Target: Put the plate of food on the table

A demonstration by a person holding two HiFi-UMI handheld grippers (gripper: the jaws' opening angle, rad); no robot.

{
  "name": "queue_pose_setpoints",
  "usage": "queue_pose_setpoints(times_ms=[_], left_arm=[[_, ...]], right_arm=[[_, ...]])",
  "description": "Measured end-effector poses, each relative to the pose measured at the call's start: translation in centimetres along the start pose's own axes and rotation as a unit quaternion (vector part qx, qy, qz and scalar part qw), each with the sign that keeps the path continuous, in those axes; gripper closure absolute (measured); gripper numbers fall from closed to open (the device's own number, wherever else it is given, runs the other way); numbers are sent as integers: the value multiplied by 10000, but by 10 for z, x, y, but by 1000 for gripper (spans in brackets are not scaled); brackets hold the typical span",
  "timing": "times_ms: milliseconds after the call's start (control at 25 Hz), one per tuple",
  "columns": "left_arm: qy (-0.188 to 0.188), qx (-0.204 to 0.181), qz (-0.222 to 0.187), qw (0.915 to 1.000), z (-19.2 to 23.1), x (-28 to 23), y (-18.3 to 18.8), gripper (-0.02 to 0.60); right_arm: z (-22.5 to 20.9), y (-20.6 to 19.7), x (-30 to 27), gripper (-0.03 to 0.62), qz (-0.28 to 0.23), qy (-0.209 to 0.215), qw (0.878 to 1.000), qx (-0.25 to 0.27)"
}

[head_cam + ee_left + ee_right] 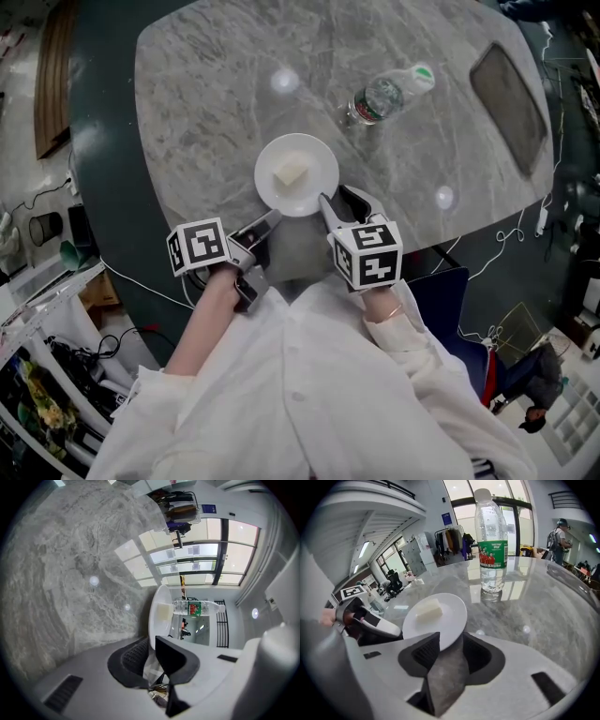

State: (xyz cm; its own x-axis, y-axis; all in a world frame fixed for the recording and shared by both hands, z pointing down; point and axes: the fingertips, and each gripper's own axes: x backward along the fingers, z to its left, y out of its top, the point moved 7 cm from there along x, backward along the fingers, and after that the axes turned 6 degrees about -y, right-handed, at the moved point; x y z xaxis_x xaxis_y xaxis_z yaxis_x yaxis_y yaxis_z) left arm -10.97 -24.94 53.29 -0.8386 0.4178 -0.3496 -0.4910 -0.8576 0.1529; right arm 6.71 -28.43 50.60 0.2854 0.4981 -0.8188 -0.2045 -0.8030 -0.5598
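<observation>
Between the wide-apart jaws of our right gripper (pixel 337 200), the near rim of the round white plate (pixel 315 184) carrying a pale block of food (pixel 291 174) is lying unpressed; our left gripper (pixel 268 222) is clamping the rim beside it, and the plate is resting on the grey marble table (pixel 216 112).

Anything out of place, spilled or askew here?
Nothing stands out. The plate lies flat on the table with the food on it, the bottle stands upright, and no spill shows.
</observation>
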Motion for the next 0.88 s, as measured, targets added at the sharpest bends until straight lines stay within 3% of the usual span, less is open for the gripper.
queue_pose_setpoints(times_ms=[360,600,880], left_arm=[[-113,-252,-168,9995,-9,8,7,529],[-425,-483,-394,9971,-35,7,23,532],[-600,-1532,-503,9851,-65,23,8,549]], right_arm=[[-1,15,10,467,-373,132,9991,-158],[-4,36,18,533,-669,366,9966,-319],[10,35,59,591,-1091,1157,9867,-349]])
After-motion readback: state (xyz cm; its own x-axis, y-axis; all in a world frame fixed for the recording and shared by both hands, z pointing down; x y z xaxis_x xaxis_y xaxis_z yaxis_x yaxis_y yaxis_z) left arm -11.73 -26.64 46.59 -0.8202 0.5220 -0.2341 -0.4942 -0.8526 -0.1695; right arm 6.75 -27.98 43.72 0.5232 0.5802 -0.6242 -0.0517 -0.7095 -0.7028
